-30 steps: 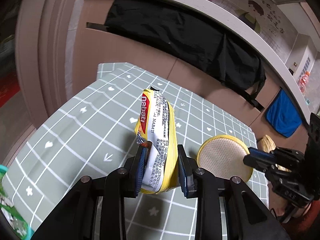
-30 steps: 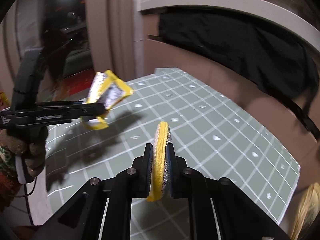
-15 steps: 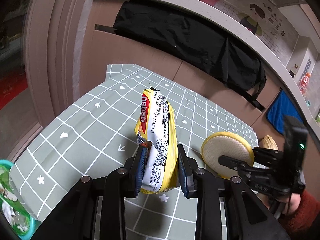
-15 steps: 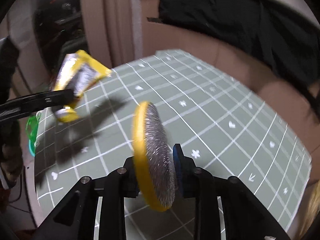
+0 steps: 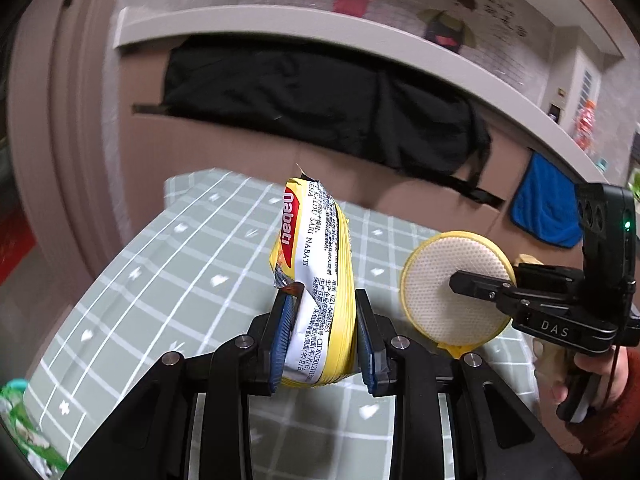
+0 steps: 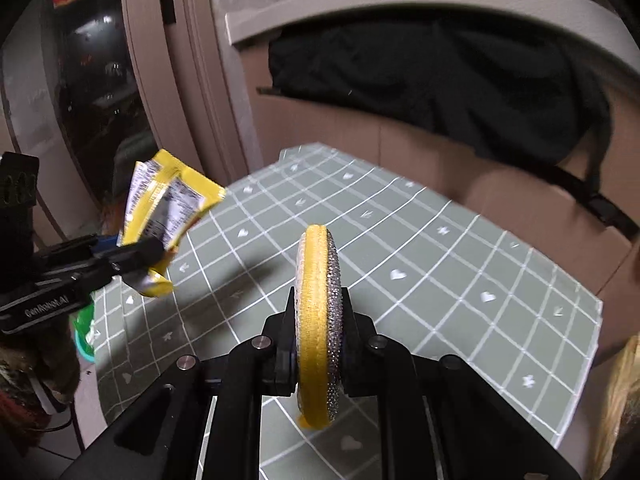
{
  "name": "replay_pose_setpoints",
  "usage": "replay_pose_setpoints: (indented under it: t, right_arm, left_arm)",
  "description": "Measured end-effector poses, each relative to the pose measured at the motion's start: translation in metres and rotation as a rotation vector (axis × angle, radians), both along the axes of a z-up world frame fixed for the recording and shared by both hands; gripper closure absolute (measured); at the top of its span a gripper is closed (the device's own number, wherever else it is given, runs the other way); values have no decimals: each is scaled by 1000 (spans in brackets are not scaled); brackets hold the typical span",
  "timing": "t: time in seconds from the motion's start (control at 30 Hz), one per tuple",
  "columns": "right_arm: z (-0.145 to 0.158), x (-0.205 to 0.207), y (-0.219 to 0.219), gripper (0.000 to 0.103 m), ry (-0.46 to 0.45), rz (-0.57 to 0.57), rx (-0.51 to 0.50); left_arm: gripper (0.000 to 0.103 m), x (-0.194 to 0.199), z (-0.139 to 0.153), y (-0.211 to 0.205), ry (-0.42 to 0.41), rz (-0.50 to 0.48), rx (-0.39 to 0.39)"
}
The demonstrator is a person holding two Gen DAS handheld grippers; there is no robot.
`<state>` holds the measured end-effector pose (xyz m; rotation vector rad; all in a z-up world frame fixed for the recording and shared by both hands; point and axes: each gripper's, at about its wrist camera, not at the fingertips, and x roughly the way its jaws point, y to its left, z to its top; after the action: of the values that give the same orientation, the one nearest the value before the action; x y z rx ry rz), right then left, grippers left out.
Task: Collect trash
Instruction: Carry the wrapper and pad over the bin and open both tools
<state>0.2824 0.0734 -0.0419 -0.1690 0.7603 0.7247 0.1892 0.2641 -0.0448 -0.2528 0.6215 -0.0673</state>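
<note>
Green checked table [image 5: 168,280] fills my view, a black cloth [image 5: 320,100] draped on the far counter. My left gripper [image 5: 322,334] clamps the yellow wrapper [image 5: 316,280] upright above it. To its right, my right gripper [image 6: 318,340] pinches a round yellow scrubber [image 6: 318,320] on edge.

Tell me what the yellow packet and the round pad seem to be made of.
The yellow printed snack wrapper in the left claw looks like thin glossy plastic film, silver-lined: it is crinkled and torn. The round yellow-rimmed scouring pad in the right claw looks like fabric mesh with one glittery metallic face.
</note>
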Motion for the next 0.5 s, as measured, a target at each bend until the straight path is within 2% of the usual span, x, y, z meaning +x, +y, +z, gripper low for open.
replay_pose_setpoints:
  t: [0.27, 0.5]
  right_arm:
    - [45, -5, -65, 89, -105, -55, 66]
    - [89, -15, -154, 89, -228, -166, 117]
  left_arm:
    - [72, 23, 44, -78, -96, -81, 65]
    - [72, 42, 87, -169, -218, -176, 84]
